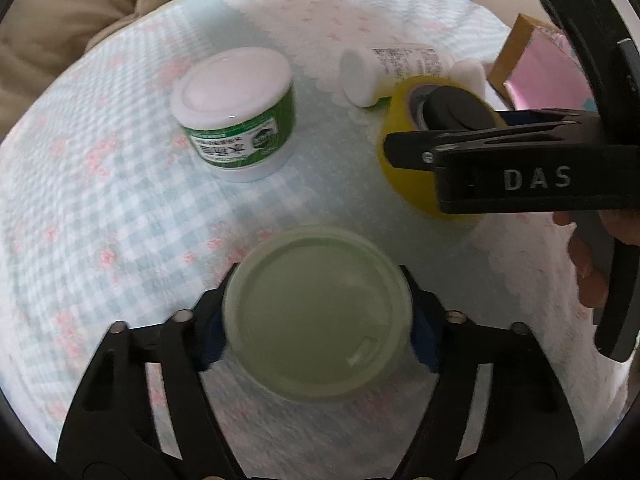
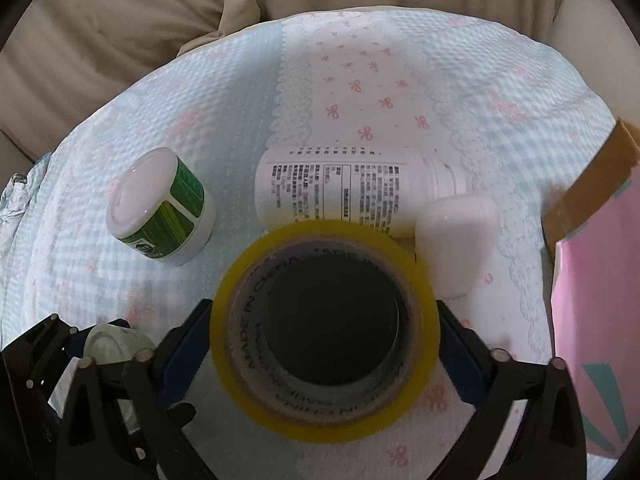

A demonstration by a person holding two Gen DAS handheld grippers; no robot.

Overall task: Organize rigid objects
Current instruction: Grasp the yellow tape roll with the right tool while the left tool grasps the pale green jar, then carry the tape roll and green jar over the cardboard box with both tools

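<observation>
A: What do the left tongs (image 1: 318, 320) have?

B: A pale green lidded jar (image 1: 318, 320). It sits between the blue pads (image 1: 210, 344), which lie against its sides, so the tongs are closed on it. The jar looks to rest on the bed cover (image 1: 120, 220), a quilted cloth in blue check with pink bows.

A: And the right tongs (image 2: 324, 330)?

B: They straddle a roll of yellow tape (image 2: 324, 330) that stands on end. The pads (image 2: 188, 340) are right at its outer wall; I cannot tell whether they press on it.

A: What lies around them?

B: Beyond the tape a white bottle (image 2: 340, 188) lies on its side, label up, with a small white case (image 2: 456, 240) just beside it. To the left stands a green-and-white tub (image 2: 164, 204), apart from the rest. At the right edge is a pink box (image 2: 596, 320) with a brown flap. A beige cushion (image 2: 120, 40) sits behind the bed cover.
</observation>
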